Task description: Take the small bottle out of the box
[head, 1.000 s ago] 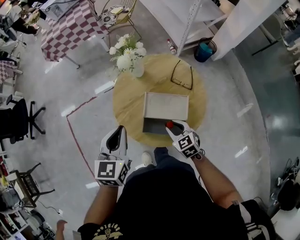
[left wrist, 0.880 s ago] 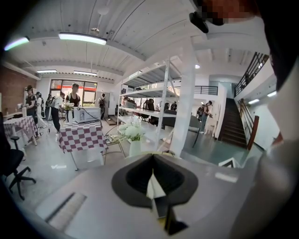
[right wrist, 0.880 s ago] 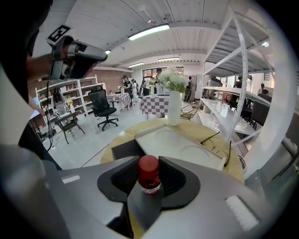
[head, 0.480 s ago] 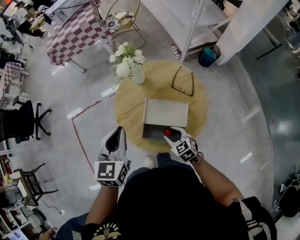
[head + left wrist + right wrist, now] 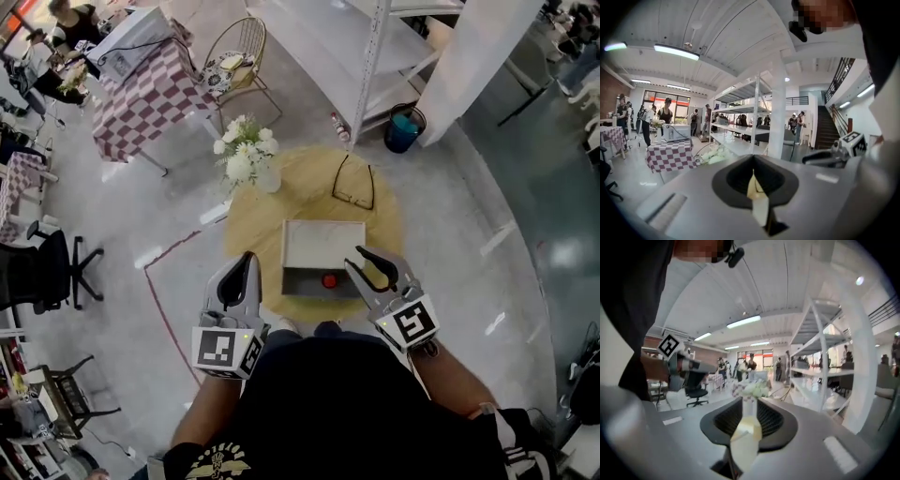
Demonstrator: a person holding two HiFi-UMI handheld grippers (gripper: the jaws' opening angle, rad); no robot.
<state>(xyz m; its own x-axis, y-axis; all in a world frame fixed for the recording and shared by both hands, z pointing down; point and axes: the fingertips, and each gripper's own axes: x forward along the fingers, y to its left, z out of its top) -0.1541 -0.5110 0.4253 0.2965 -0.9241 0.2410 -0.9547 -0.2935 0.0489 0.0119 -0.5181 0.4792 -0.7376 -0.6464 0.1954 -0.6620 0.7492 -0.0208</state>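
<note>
A pale box stands open on the round wooden table. In its dark inside lies the small bottle, of which only the red cap shows. My right gripper hovers at the box's right front corner with its jaws spread and nothing between them. It is just right of the bottle and does not touch it. My left gripper hangs left of the box at the table's front edge, jaws together and empty. In the left gripper view the right gripper shows at the right.
A vase of white flowers stands at the table's back left, and a pair of glasses lies behind the box. Around the table are a checkered table, a wire chair, white shelving, a blue bin and an office chair.
My right gripper has drawn back out of the box, toward me and to the right, with open jaws. The red-capped bottle stays in the box. The left gripper has hardly moved.
</note>
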